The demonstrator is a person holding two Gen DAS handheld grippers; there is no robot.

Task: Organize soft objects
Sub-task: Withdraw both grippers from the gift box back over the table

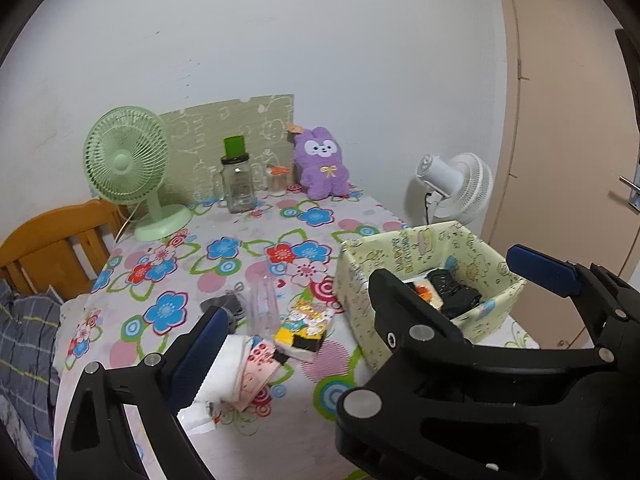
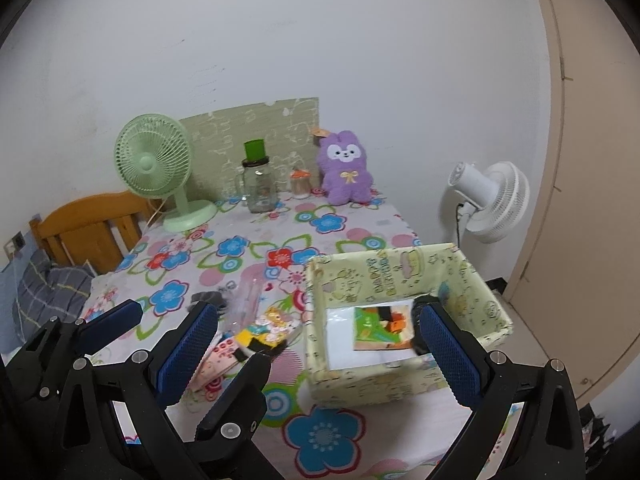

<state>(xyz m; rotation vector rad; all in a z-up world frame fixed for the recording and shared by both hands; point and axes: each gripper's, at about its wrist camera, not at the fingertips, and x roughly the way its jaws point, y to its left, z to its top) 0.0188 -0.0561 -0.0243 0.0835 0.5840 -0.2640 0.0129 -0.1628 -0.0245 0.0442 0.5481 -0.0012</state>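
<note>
From the left wrist view, the left gripper [image 1: 360,292] hangs released, fingers spread and holding nothing, above the flowered table [image 1: 256,248]. The storage box [image 1: 500,304] at the table's right edge already holds one dark item [image 1: 456,292] and a colourful one. Left to sort, near the front edge: a yellow-and-black pack [image 1: 306,330], a pink pack [image 1: 258,368], a white cloth [image 1: 224,364] and a grey piece [image 1: 224,306], four by my count. From the right wrist view, the right gripper [image 2: 320,344] is likewise spread and empty, straddling the box's left wall. One purple plush [image 2: 346,174] sits at the far edge; two fans stand by, one green fan [image 2: 154,168] and one white fan [image 2: 492,200].
</note>
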